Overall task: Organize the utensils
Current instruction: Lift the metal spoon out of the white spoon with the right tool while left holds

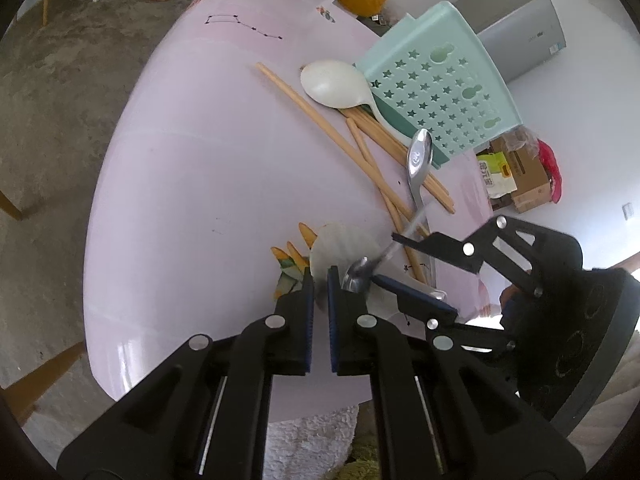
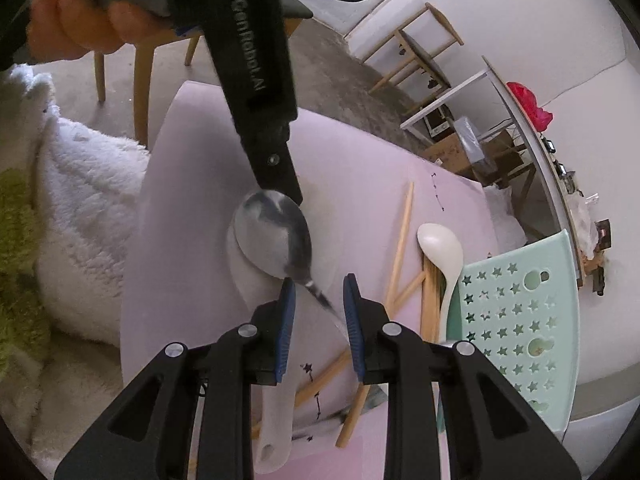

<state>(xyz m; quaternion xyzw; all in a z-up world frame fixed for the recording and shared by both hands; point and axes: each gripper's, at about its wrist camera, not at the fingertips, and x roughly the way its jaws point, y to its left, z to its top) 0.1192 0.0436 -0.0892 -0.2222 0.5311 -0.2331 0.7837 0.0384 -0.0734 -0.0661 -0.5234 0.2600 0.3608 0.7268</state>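
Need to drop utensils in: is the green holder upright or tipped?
Tipped over: the green holder lies on its side on the table, starred wall up, chopsticks and white spoon poking from its mouth.

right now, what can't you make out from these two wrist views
1. Metal spoon handle: motion-blurred in both views, so contact with the right gripper pads is unclear.
2. Left gripper tip: spoon bowl covers it in the right wrist view; a grip is unclear.
3. Basket inside: hidden by its own starred wall, both views.
4. Chopsticks count: far ends run under the white spoon and basket.
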